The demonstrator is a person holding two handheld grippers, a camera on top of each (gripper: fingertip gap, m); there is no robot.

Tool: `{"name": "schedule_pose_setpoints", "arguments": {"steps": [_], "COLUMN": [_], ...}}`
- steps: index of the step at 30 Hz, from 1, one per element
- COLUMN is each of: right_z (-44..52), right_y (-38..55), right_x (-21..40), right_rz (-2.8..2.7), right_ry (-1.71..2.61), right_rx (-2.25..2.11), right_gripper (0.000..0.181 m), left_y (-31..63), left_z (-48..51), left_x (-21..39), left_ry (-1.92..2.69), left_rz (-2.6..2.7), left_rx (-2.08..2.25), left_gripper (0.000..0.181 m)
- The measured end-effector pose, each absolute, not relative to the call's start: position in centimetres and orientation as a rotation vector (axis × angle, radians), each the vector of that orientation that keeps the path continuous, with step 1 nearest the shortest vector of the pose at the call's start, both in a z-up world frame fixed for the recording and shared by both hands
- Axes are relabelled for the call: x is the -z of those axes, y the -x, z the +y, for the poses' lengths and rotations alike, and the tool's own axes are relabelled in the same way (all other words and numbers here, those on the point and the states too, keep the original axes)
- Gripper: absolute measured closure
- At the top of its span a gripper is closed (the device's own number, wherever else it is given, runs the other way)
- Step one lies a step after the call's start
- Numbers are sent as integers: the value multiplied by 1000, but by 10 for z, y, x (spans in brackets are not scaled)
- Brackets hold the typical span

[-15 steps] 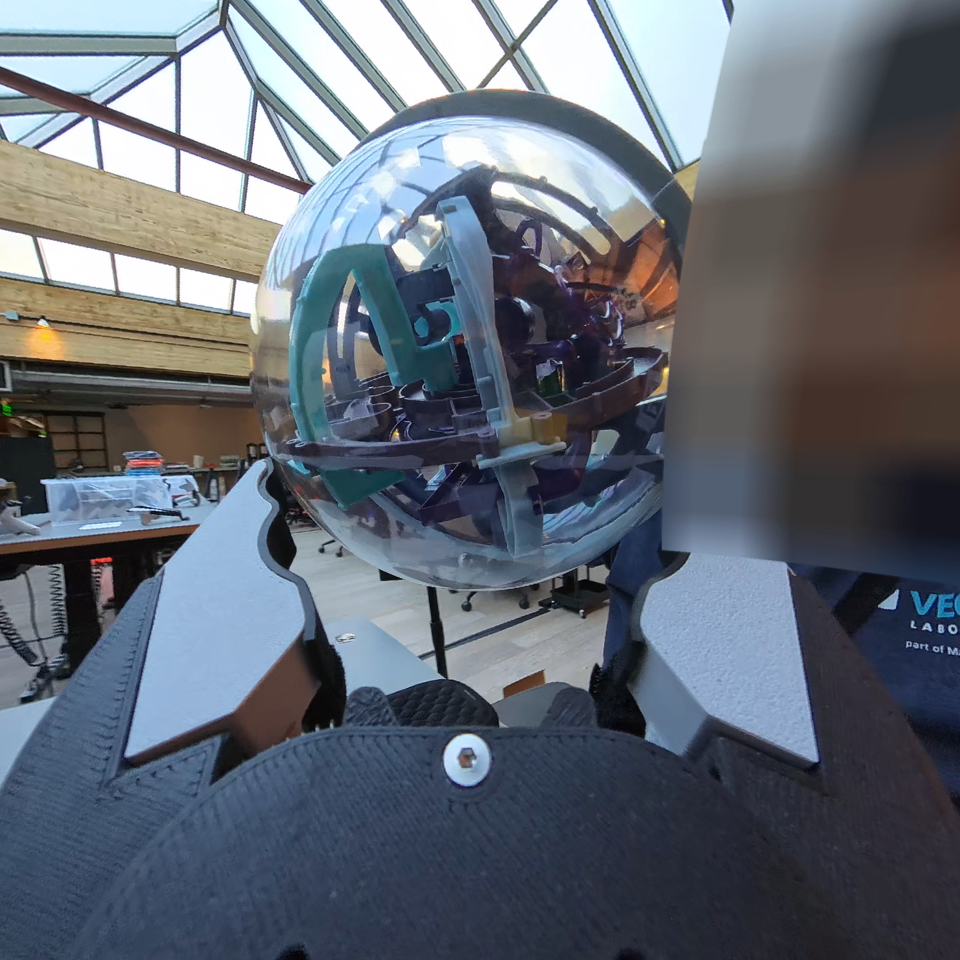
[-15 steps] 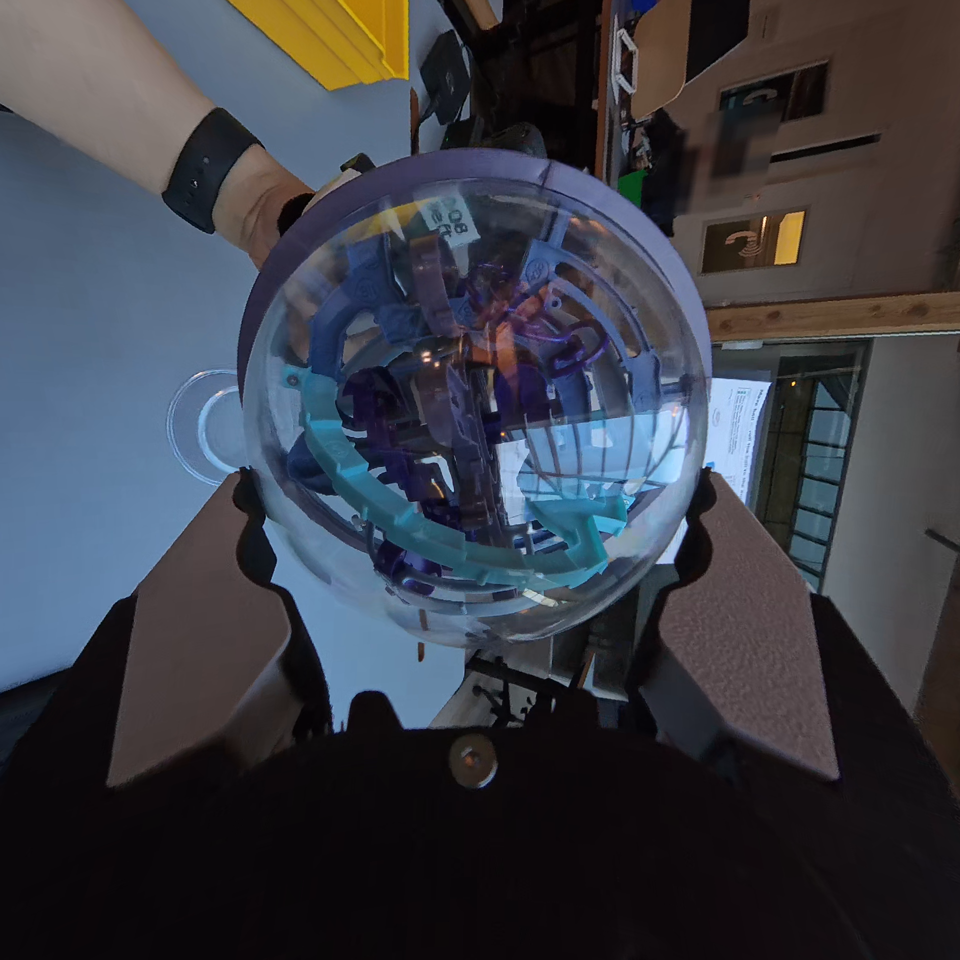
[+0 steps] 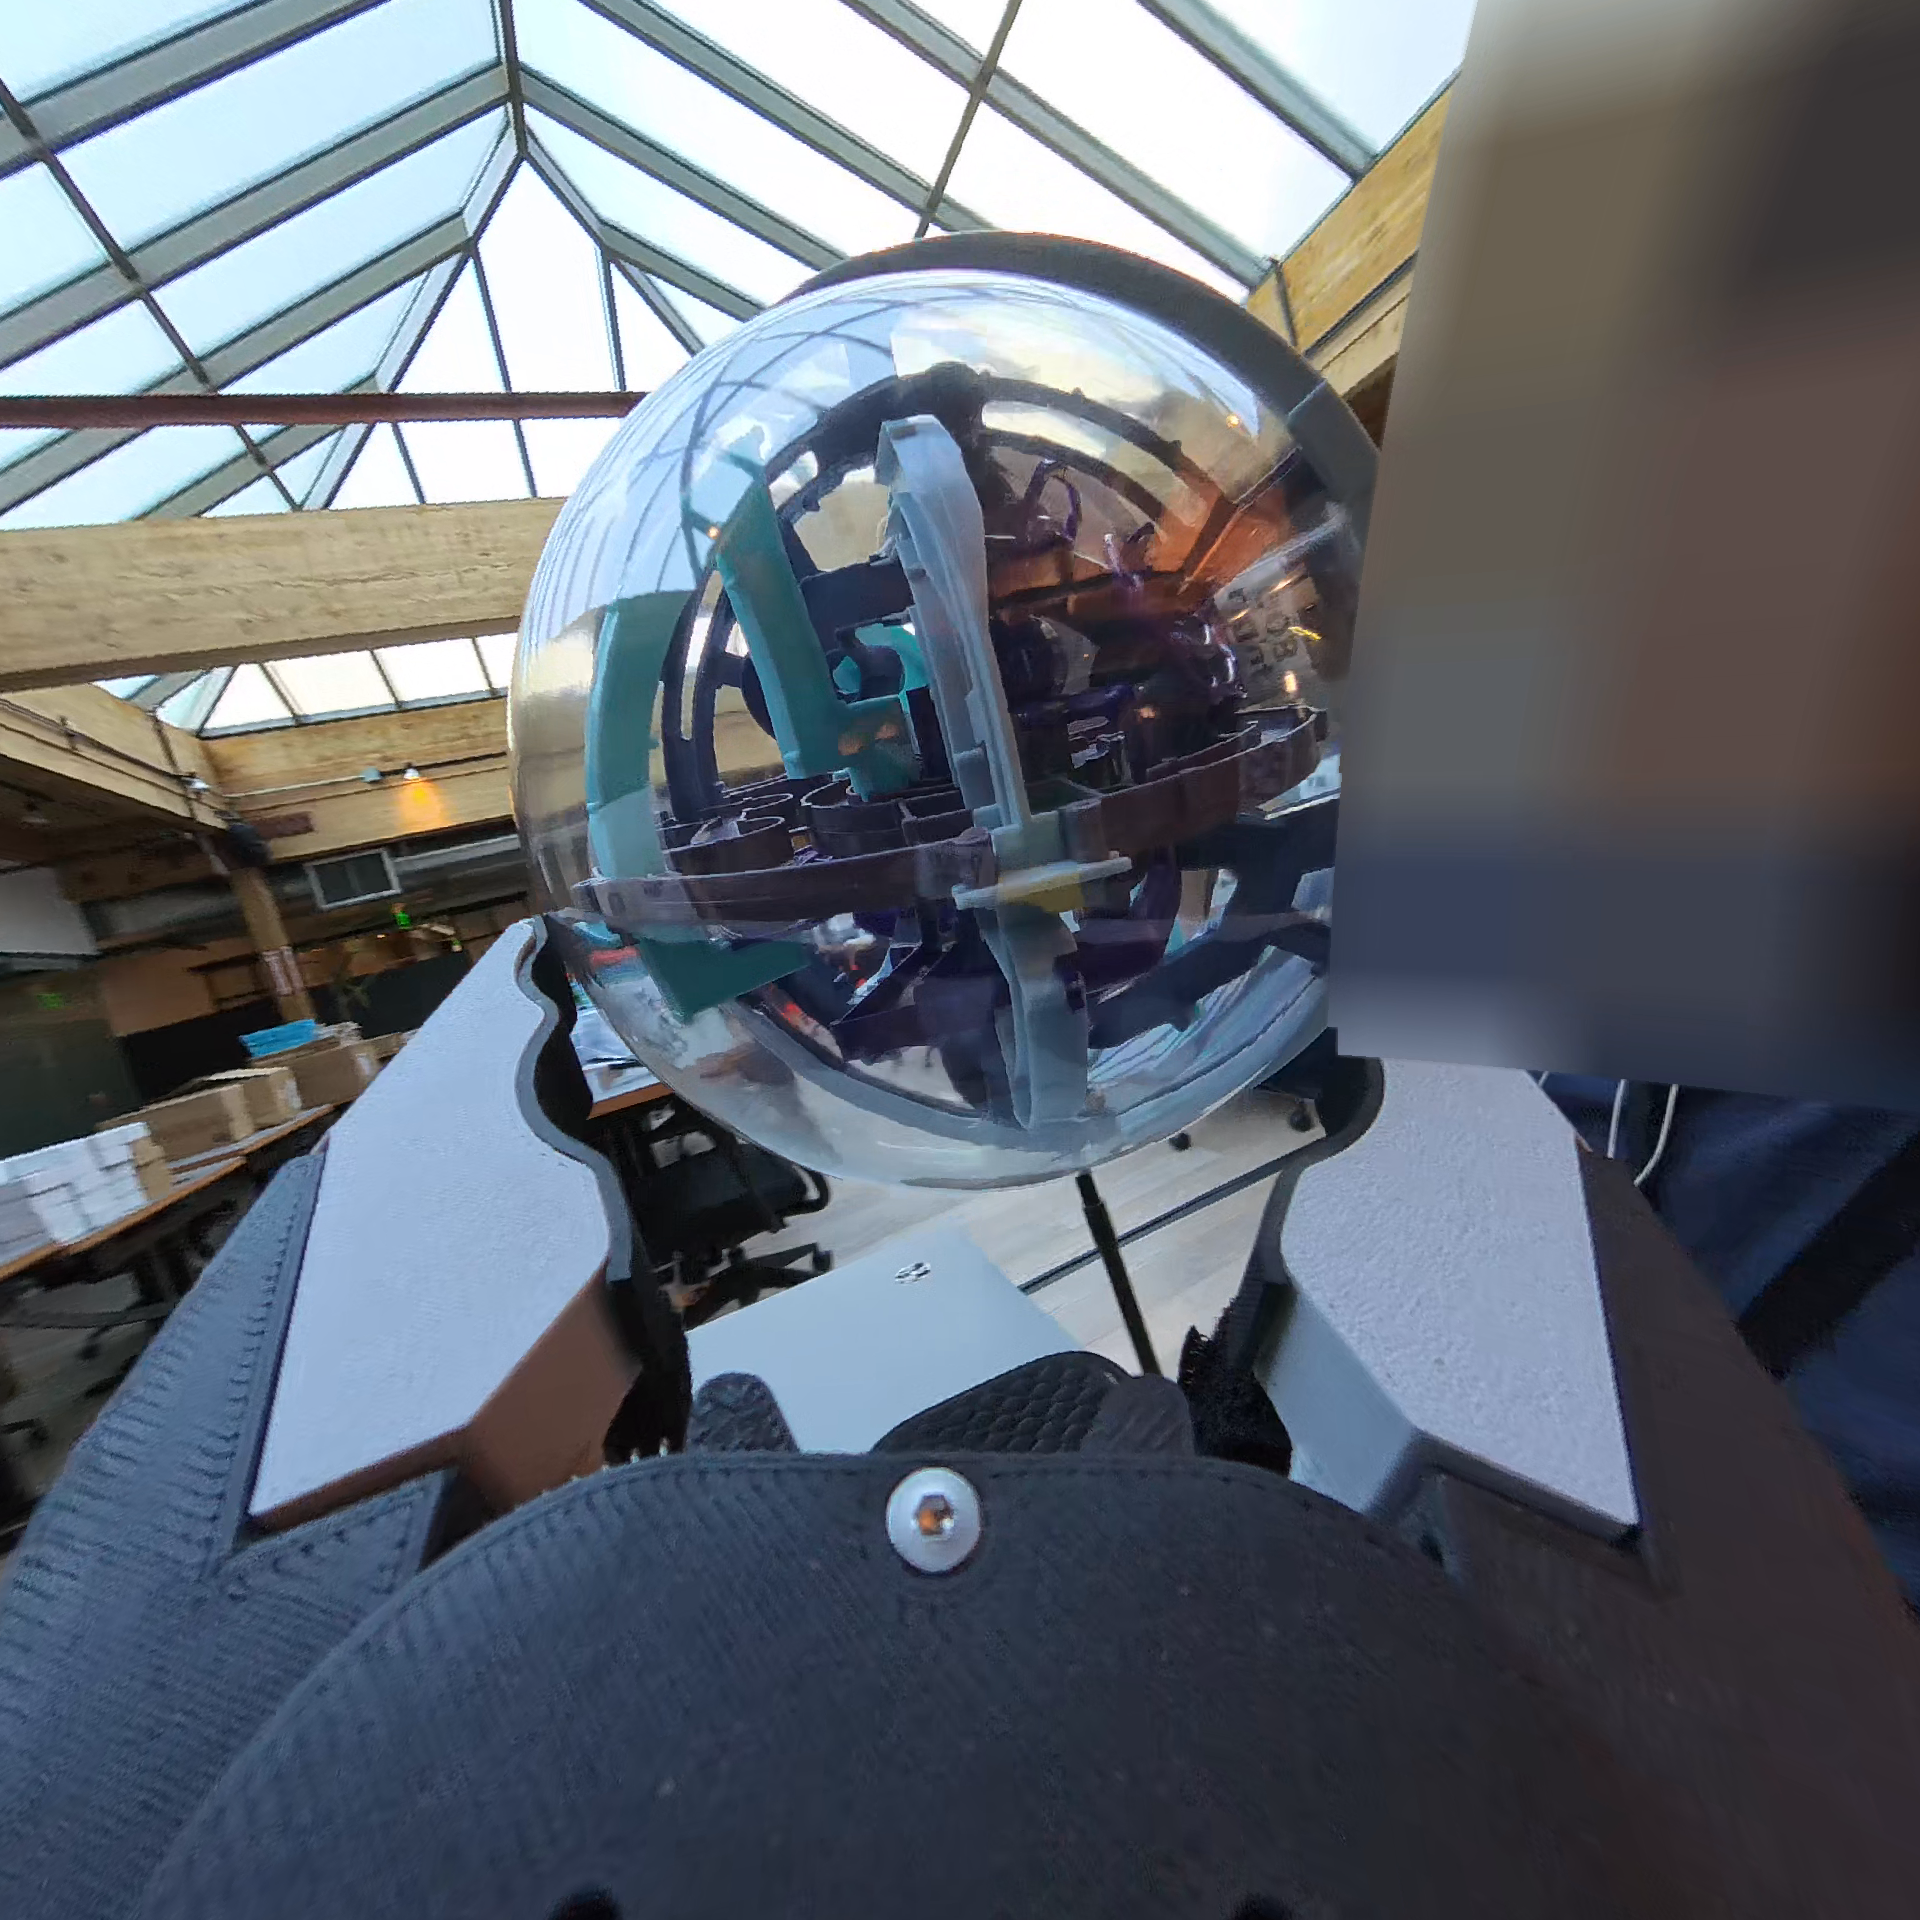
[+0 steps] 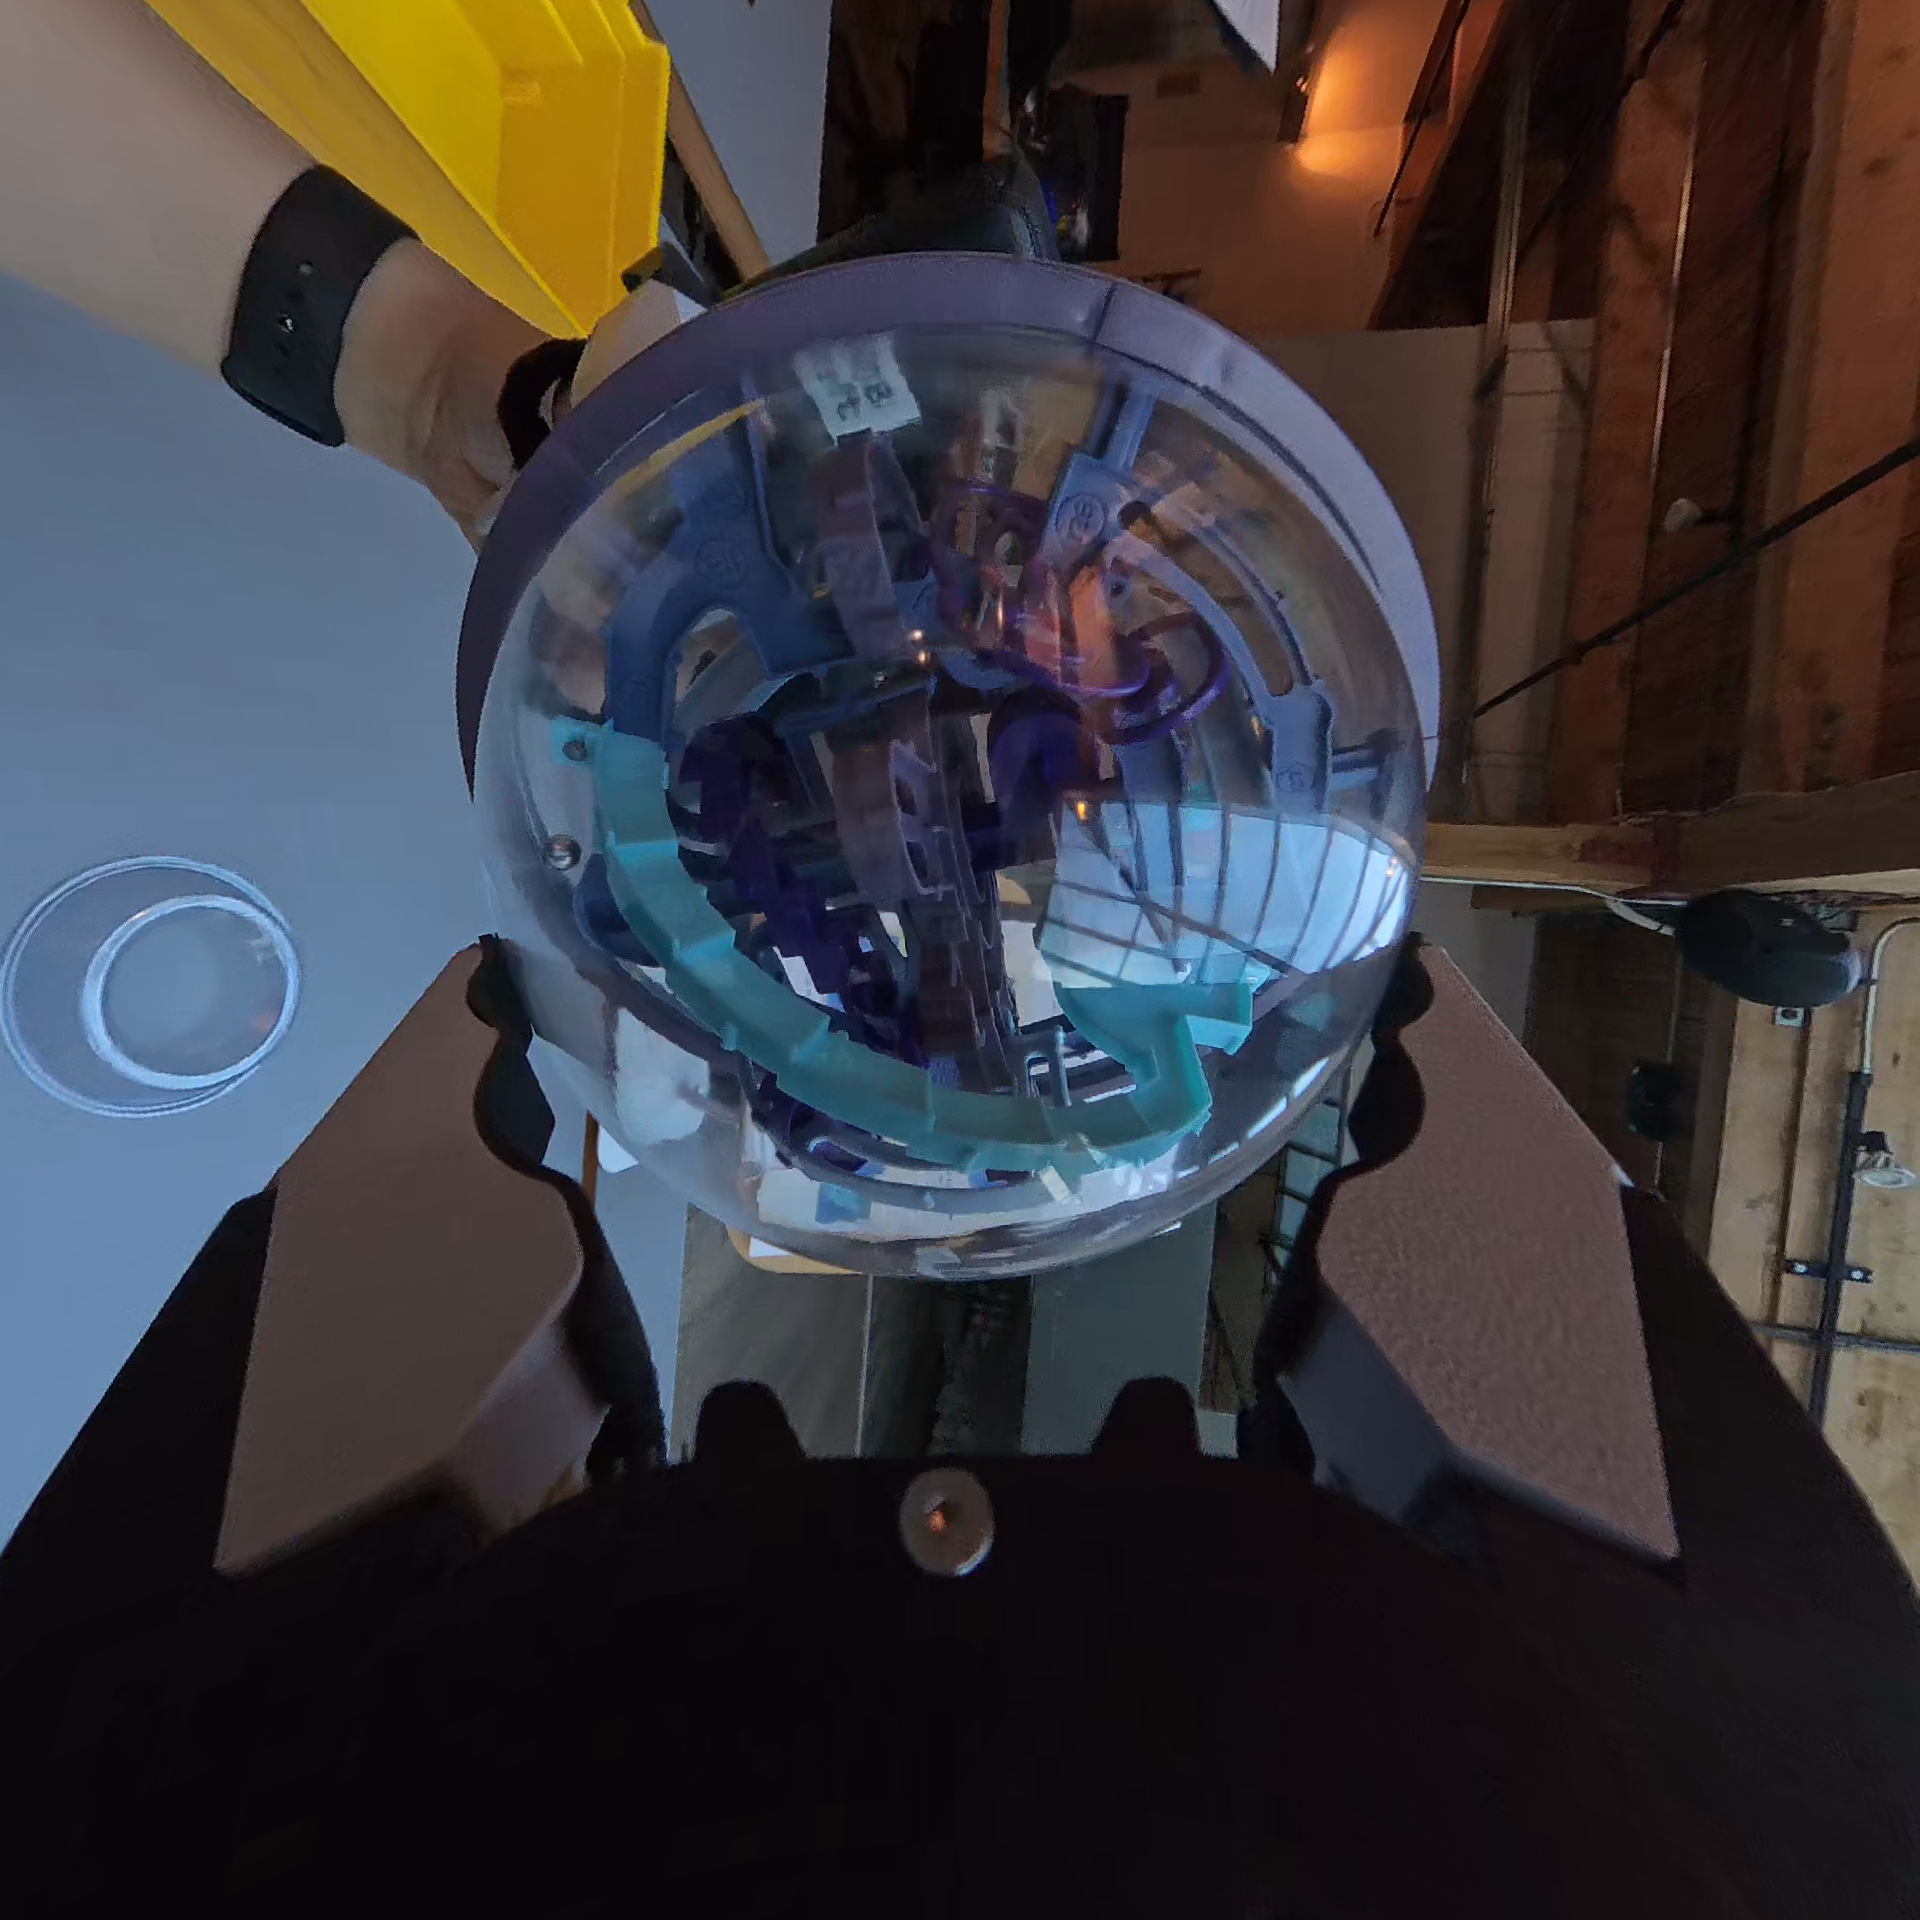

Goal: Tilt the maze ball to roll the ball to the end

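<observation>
The maze ball [image 3: 935, 707] is a clear sphere with teal, purple, grey and brown tracks inside, held up in the air. My left gripper [image 3: 940, 1039] is shut on its lower sides, one finger [image 3: 447, 1195] on each flank. My right gripper [image 4: 945, 977] is shut on the same maze ball [image 4: 945, 748] from the other side. A small silvery bead [image 4: 564, 854] sits by the teal track at the ball's left edge in the right wrist view. A hand with a black wristband [image 4: 301, 301] shows behind the ball.
A clear round stand [image 4: 151, 987] lies on the grey table [image 4: 208, 623] at the left of the right wrist view. A yellow bin [image 4: 468, 125] is beyond it. The left wrist view looks up at a glass roof [image 3: 416, 208], with benches and boxes [image 3: 208, 1112] low on the left.
Both grippers and the maze ball have swung together. The left view now points higher at the roof. The clear stand has slid left in the right view.
</observation>
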State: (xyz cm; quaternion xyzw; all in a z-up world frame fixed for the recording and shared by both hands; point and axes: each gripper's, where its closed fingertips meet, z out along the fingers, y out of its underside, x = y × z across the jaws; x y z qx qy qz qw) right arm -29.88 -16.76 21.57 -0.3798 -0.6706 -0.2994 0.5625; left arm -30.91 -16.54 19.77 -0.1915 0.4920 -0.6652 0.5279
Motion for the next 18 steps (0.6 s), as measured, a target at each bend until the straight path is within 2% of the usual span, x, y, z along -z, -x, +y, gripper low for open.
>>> {"name": "schedule_pose_setpoints", "arguments": {"steps": [18], "right_z": [-199], "right_y": [311], "right_x": [-236], "right_rz": [-1321], "right_ry": [592], "right_rx": [462], "right_gripper": [24], "left_y": [329], "left_z": [-202], "left_x": [-228], "left_ry": [578], "left_rz": [1198], "left_rx": [1315], "left_gripper": [39]}}
